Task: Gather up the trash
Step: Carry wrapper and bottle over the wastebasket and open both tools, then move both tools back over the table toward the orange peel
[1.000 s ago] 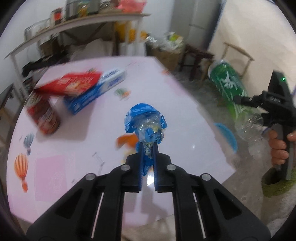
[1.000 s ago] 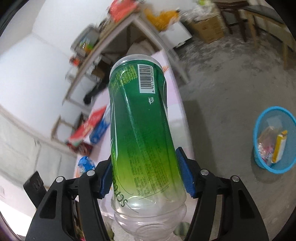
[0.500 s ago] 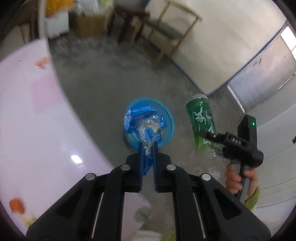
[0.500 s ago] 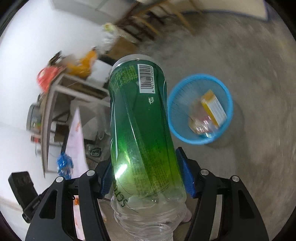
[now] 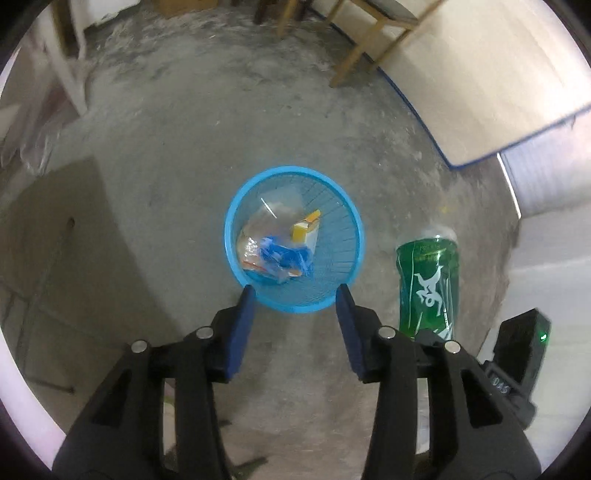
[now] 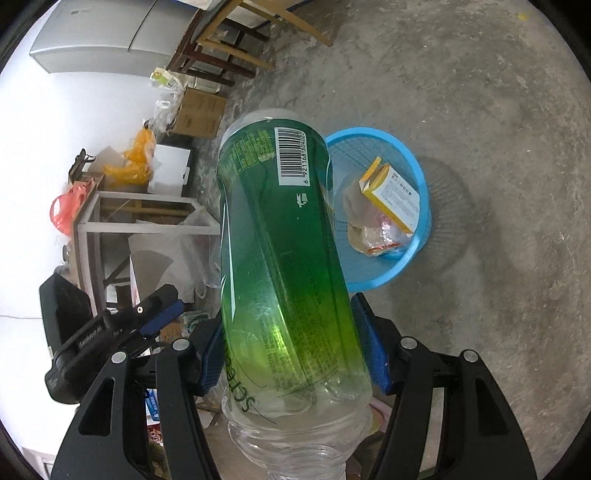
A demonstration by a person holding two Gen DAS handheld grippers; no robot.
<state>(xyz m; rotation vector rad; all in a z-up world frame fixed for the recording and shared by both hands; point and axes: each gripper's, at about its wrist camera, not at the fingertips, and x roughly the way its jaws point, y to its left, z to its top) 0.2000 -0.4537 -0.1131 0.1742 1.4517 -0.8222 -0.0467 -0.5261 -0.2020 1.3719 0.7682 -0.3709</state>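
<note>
A blue mesh waste basket stands on the concrete floor; it also shows in the right wrist view. A blue crumpled wrapper lies in it among a yellow box and clear plastic. My left gripper is open and empty, just above the basket's near rim. My right gripper is shut on a green plastic bottle, held to the right of the basket; the bottle also shows in the left wrist view.
Wooden chair legs stand at the back near the wall. A table frame with bags, cardboard boxes and a fridge lie to the left. Bare concrete floor surrounds the basket.
My left gripper opened and the blue wrapper dropped into the basket. Both grippers came closer to the basket; the right still holds the green bottle.
</note>
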